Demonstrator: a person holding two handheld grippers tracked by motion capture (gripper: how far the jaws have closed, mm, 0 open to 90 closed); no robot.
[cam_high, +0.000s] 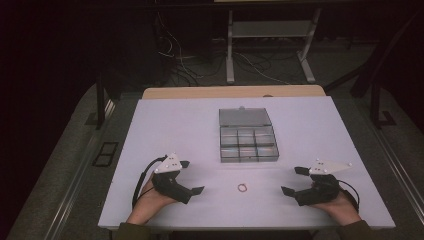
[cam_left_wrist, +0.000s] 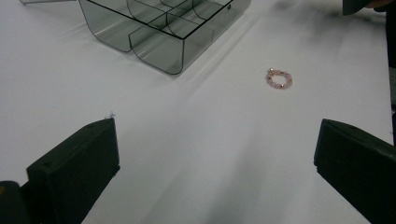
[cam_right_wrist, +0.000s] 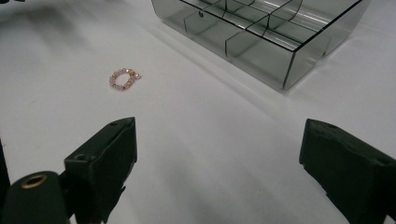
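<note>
The bead bracelet (cam_high: 243, 188) lay just before the compartment box (cam_high: 248, 145), midway between my left gripper (cam_high: 191, 176) and right gripper (cam_high: 292, 180), both wide open and empty.

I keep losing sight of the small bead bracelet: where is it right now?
In the high view the bracelet lies on the table, between the two grippers and just in front of the open box, touching neither.

The grey transparent plastic compartment box (cam_left_wrist: 163, 32) is running off the top edge in both gripper views. The small pink beaded ring (cam_high: 243, 188) is appearing too small to resolve individual beads in the high view.
</note>
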